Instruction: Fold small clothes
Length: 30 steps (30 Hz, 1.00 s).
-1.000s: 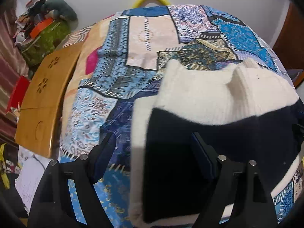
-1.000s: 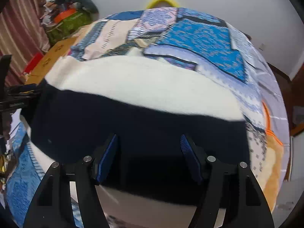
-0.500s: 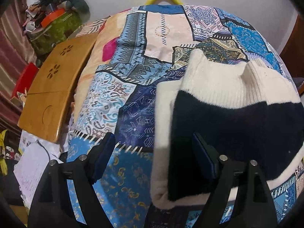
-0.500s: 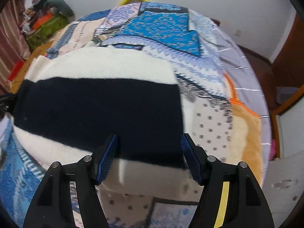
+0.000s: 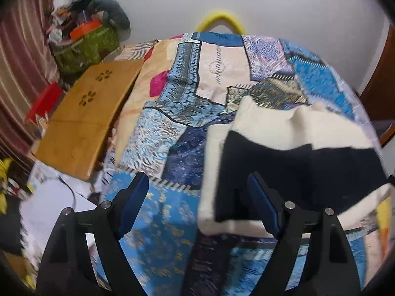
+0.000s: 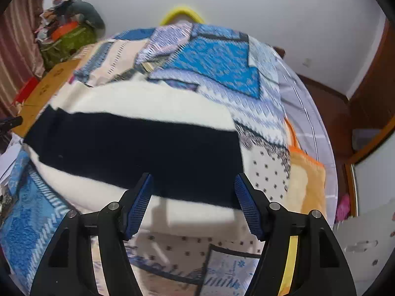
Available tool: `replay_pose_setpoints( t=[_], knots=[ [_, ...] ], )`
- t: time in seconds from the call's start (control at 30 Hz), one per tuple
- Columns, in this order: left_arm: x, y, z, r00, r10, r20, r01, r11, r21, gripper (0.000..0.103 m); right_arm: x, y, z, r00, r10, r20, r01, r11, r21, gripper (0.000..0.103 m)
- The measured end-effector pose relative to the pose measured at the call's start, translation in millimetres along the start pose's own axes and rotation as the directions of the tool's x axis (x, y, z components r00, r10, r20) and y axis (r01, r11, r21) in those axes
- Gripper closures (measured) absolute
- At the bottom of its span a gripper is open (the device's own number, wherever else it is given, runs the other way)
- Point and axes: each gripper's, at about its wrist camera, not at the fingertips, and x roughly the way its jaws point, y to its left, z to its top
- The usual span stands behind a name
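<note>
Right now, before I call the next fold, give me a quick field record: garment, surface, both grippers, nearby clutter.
garment: cream and black striped knit, lying folded on the bed, not held
surface: patchwork bedspread, blue and beige patches
left gripper: open, fingers empty, above the knit's left edge
right gripper: open, fingers empty, above the knit's near right part
beside bed: wooden folding table, green bag piled with things
far edge: yellow hoop by the wall

Black fingers (image 5: 264, 207), blue ribbed pads, silver screws
</note>
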Motion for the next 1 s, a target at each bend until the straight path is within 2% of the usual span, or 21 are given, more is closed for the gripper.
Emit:
replay_pose_setpoints(
  t=[0.17,0.23,0.43,0.57,0.73,0.9,1.0],
  knots=[
    [-1.4,1.4,-14.6,0.992,-0.114,-0.047,0.109,0.989,-0.103,0.021,-8.7,28.0,8.6,0.999,0.033,0.037,-0.031,0.999,-0.045,0.036],
    [0.3,-0.7,-21.6,0.988,-0.139,-0.065,0.131,0.984,-0.119,0.021,-8.1,38.9,10.3,0.998,0.039,0.044,-0.036,0.997,-0.068,0.032],
    [11.9,-7.1,-45.5,0.966,-0.219,-0.135,0.195,0.966,-0.172,0.021,3.0,73.5,13.9,0.997,0.066,0.038,-0.060,0.988,-0.141,0.031],
    [22.0,-9.2,-55.6,0.940,-0.287,-0.183,0.243,0.942,-0.231,0.021,15.0,91.3,13.4,0.997,0.079,0.016,-0.075,0.982,-0.173,0.030],
    [24.2,-12.2,-60.9,0.913,-0.359,-0.195,0.301,0.914,-0.272,0.021,35.7,105.0,10.3,0.994,0.102,-0.028,-0.105,0.977,-0.186,0.030],
    [31.5,-22.4,-60.2,0.873,-0.439,-0.215,0.369,0.880,-0.299,0.021,51.6,110.6,4.3,0.992,0.105,-0.066,-0.116,0.975,-0.187,0.030],
    [41.5,-28.3,-58.9,0.858,-0.457,-0.235,0.380,0.872,-0.307,0.021,52.8,109.4,2.9,0.991,0.118,-0.061,-0.127,0.976,-0.177,0.026]
  ],
)
